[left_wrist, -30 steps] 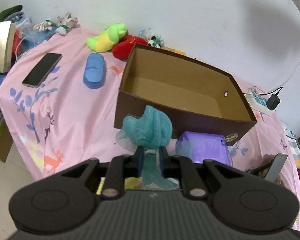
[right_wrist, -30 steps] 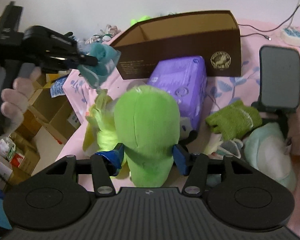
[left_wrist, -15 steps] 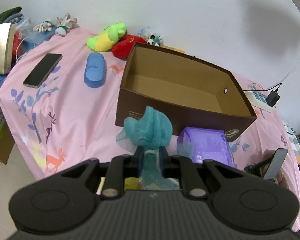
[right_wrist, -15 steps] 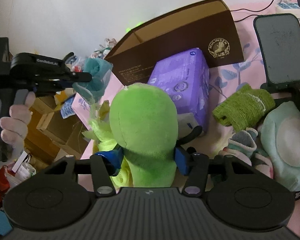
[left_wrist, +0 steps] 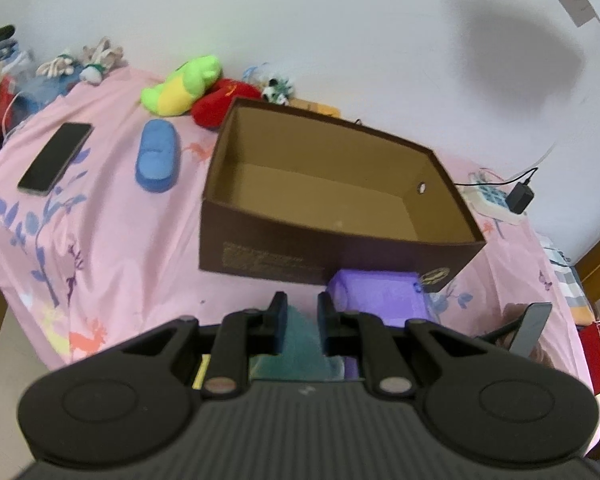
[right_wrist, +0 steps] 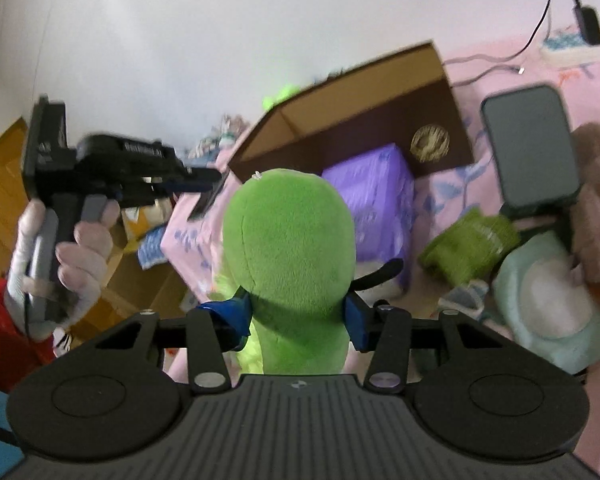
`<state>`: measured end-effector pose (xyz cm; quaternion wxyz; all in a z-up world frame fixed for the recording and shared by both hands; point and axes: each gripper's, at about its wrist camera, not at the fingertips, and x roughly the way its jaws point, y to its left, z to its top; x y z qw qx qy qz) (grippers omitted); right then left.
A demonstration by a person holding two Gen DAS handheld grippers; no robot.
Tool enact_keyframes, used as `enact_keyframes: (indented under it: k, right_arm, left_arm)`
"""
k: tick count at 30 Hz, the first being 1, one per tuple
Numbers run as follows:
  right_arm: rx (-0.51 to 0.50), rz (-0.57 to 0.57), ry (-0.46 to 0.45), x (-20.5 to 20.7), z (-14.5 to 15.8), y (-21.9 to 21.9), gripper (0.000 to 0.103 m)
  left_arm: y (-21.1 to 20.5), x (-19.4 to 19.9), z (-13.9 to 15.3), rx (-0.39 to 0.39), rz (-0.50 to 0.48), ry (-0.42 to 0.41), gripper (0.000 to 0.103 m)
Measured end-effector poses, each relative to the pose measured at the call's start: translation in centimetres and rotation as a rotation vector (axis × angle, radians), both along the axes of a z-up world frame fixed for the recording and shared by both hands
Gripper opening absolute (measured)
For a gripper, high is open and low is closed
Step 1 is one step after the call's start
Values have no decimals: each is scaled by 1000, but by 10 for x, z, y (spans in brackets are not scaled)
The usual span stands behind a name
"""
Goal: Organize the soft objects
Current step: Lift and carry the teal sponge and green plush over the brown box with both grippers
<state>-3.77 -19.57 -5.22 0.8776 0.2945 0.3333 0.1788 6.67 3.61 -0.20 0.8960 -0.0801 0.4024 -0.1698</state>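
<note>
My right gripper has its blue pads against both sides of a green plush toy; the jaws are closing and the plush narrows where they press. The open brown cardboard box stands beyond it on the pink bedsheet. In the left wrist view my left gripper is shut on a teal mesh thing, of which only a strip shows between the fingers. It hovers in front of the box, whose inside is bare. The right wrist view shows the left gripper held by a hand, blurred.
A purple pack lies against the box front. A phone, blue soft case, green-yellow plush and red plush sit left and behind. A phone on a stand, green knit piece and mint plush crowd the right.
The teal puff no longer sticks out beyond the left fingers; only a strip shows between them. The right jaws have narrowed on the green plush, and the right view has rolled and shifted.
</note>
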Motion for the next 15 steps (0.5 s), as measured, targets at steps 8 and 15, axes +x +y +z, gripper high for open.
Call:
enact_keyframes:
  k: [8,15]
  right_arm:
    - [3,-91,-64,1,21,-22,32]
    - [13,-104,-103,6,28,-29,33]
  left_arm:
    - [-7,11,1,-7,-33,-5,10]
    - [-7,17,-10,19,-101,-13,31]
